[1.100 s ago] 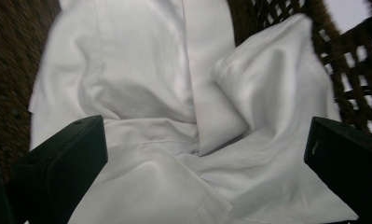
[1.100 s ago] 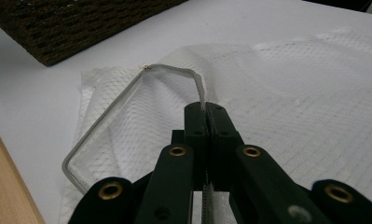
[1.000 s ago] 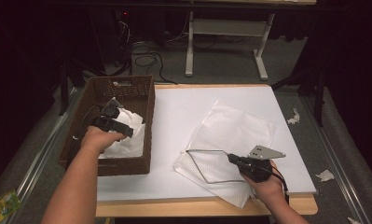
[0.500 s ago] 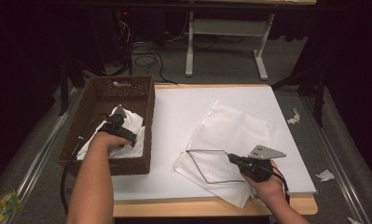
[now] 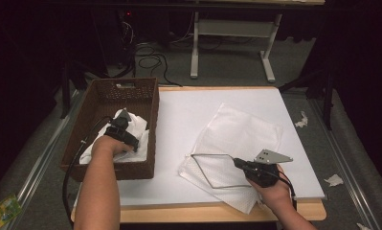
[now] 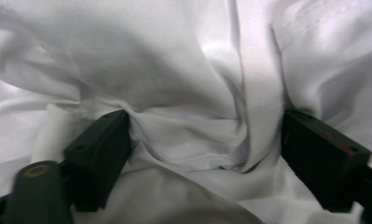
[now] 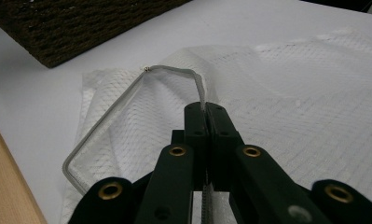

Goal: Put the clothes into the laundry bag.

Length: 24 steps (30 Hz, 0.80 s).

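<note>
White cloth (image 5: 131, 127) crumpled in basket; mesh bag (image 5: 241, 139) flat, zipper open

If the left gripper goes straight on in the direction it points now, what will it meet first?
The left gripper points down into the crumpled white cloth lying in the brown wicker basket. Its jaws stand open with a fold bunched between them, so it would likely press into the cloth at once; the basket floor beneath is hidden.
</note>
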{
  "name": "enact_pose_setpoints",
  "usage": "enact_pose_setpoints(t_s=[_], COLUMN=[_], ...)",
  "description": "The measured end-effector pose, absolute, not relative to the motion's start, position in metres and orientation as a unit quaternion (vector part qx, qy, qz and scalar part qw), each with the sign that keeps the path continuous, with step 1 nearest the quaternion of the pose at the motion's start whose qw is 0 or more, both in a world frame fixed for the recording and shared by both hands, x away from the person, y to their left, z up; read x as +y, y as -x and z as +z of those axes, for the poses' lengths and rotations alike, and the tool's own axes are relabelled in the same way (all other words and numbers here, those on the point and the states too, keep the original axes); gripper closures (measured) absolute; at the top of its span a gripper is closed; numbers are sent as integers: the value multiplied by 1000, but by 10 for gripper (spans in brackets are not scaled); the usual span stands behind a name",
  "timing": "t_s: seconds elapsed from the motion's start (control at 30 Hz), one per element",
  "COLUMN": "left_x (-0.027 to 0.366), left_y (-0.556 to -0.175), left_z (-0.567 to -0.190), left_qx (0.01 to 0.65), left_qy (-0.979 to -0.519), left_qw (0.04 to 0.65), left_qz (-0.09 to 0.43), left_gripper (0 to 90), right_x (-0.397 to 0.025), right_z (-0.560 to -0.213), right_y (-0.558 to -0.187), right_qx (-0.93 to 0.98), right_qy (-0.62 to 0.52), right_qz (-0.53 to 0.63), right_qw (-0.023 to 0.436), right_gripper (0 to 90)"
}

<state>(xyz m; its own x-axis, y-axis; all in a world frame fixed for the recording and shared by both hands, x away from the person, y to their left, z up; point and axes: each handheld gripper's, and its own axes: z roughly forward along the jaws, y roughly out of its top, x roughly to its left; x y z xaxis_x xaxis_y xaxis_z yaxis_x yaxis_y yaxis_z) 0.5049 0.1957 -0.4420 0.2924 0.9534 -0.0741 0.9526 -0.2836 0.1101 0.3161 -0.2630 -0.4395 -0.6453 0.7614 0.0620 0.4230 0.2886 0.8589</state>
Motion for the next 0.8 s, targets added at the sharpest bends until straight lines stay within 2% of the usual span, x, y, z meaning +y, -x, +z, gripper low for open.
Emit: enact_pose_setpoints(t_s=[0.07, 0.13, 0.2, 0.27, 0.37, 0.8], left_x=[195, 195, 195, 195, 196, 197], left_y=[-503, -502, -502, -501, -501, -494], left_z=[-440, -438, -436, -434, -432, -412], left_qx=[593, 588, 586, 589, 590, 566], left_qy=[-802, -805, -806, -802, -800, -810], left_qw=[75, 78, 88, 100, 104, 137], left_qz=[7, 9, 10, 13, 29, 68], left_gripper=[317, 359, 493, 561, 782, 826], right_x=[-263, -263, -263, -263, -263, -265], right_z=[-439, -439, -439, -439, -438, -437], right_y=[-316, -316, -316, -316, -315, -316], right_qx=[782, 781, 781, 781, 778, 777], right_qy=[-378, -379, -380, -380, -383, -384], right_qz=[460, 461, 461, 461, 463, 465], right_qw=[184, 184, 184, 184, 184, 184], right_gripper=[890, 890, 891, 890, 890, 890])
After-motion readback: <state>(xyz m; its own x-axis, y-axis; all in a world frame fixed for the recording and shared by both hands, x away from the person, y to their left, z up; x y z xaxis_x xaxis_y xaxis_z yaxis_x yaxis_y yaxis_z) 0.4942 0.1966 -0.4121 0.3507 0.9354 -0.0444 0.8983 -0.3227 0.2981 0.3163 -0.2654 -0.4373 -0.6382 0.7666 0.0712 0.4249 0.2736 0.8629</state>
